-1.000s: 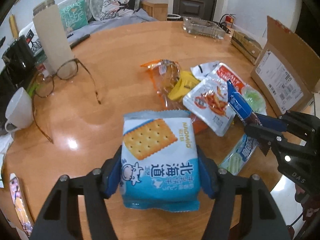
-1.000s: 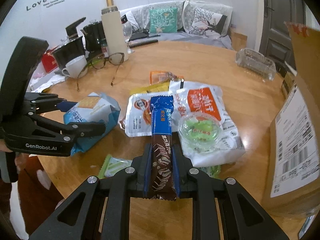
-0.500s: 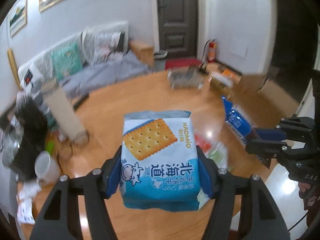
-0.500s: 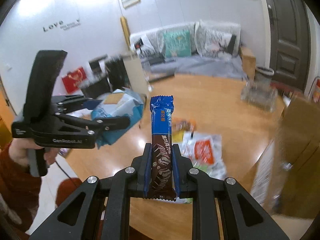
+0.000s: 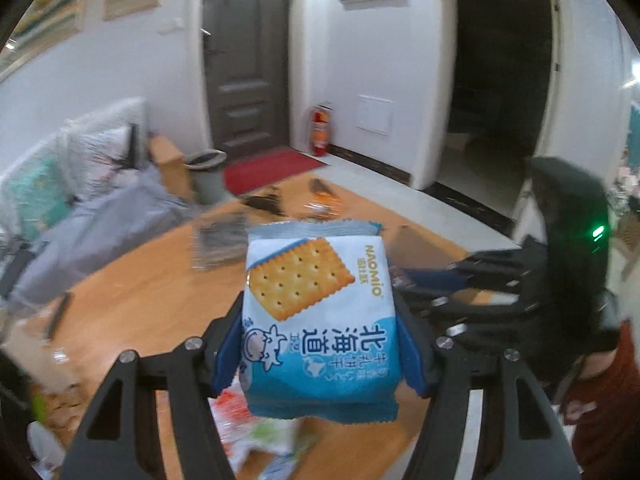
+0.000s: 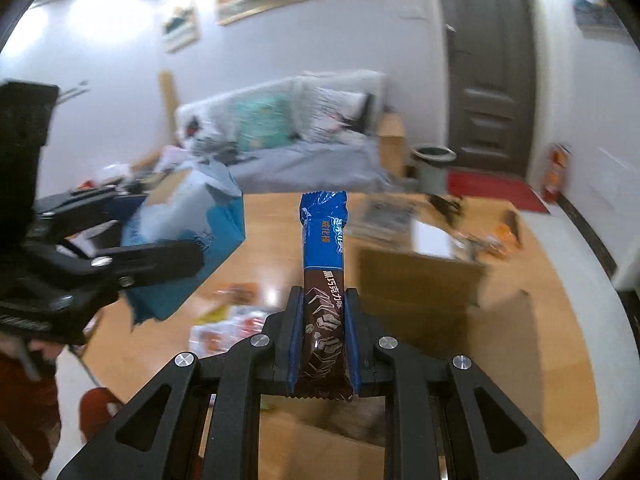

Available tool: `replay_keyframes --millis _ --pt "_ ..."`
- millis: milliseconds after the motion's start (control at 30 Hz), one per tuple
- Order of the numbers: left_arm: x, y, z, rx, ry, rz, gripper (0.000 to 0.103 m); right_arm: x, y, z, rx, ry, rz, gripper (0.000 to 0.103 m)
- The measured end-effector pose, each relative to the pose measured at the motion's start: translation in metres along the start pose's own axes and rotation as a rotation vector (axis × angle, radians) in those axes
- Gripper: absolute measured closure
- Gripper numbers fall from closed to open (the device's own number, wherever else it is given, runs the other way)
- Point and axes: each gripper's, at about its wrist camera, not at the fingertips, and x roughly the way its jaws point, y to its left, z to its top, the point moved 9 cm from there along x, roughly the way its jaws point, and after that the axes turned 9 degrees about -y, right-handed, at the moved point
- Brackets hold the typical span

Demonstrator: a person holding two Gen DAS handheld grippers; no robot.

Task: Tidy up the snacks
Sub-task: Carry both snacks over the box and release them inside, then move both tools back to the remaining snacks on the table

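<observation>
Left wrist view: left gripper [image 5: 320, 354] is clamped on the cracker pack [image 5: 318, 320], held above the table [image 5: 132, 308].

Right wrist view: right gripper [image 6: 323, 344] pinches the chocolate wafer bar [image 6: 324, 272], cardboard box [image 6: 424, 280] just ahead. I'd keep both level and lower them in gently.

My left gripper's [image 5: 320, 344] cracker packet [image 5: 320, 320], centre of the left view, read "NAOMIO" in gold letters running down its right edge, and large blue Chinese characters, 北海道, printed upside down across its lower half. My right gripper's [image 6: 323, 344] wafer bar [image 6: 323, 280], centre of the right view, carried small orange characters, 威化棒, on the blue part and 黑巧克力味 on the brown. Its white brand script was unreadable.
</observation>
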Motion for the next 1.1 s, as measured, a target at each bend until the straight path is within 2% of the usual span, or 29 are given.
replay_keyframes --millis 167,400,467,567,600,667,833,1000,1033,1100 --pt "0.057 -0.033 -0.001 0.037 0.086 -0.020 0.041 0.011 -0.049 -0.023 0.046 0.069 -0.070 0.089" --pt "0.099 -0.045 -0.019 0.034 0.195 -0.004 0.041 0.037 -0.086 -0.060 0.087 0.177 -0.116 0.089" --pt "0.104 -0.044 -0.019 0.037 0.196 -0.008 0.038 0.045 -0.090 -0.063 0.096 0.187 -0.114 0.089" --pt "0.098 -0.040 -0.009 0.026 0.161 -0.012 0.018 0.046 -0.093 -0.067 0.092 0.202 -0.129 0.085" --pt "0.094 -0.040 -0.007 0.025 0.149 -0.010 0.017 0.045 -0.095 -0.070 0.086 0.209 -0.140 0.083" --pt "0.086 -0.038 -0.002 0.024 0.135 -0.016 0.017 0.040 -0.094 -0.072 0.088 0.203 -0.127 0.070" --pt "0.066 -0.022 0.004 0.029 0.104 0.011 0.012 0.027 -0.090 -0.068 0.093 0.171 -0.129 0.060" --pt "0.026 0.009 0.005 0.057 0.053 0.094 0.010 0.010 -0.067 -0.058 0.093 0.116 -0.078 0.058" --pt "0.019 0.017 0.005 0.059 0.046 0.110 0.009 0.005 -0.060 -0.055 0.088 0.095 -0.067 0.055" --pt "-0.003 0.039 0.000 0.062 0.029 0.169 0.002 -0.005 -0.039 -0.045 0.060 0.042 -0.035 0.043"
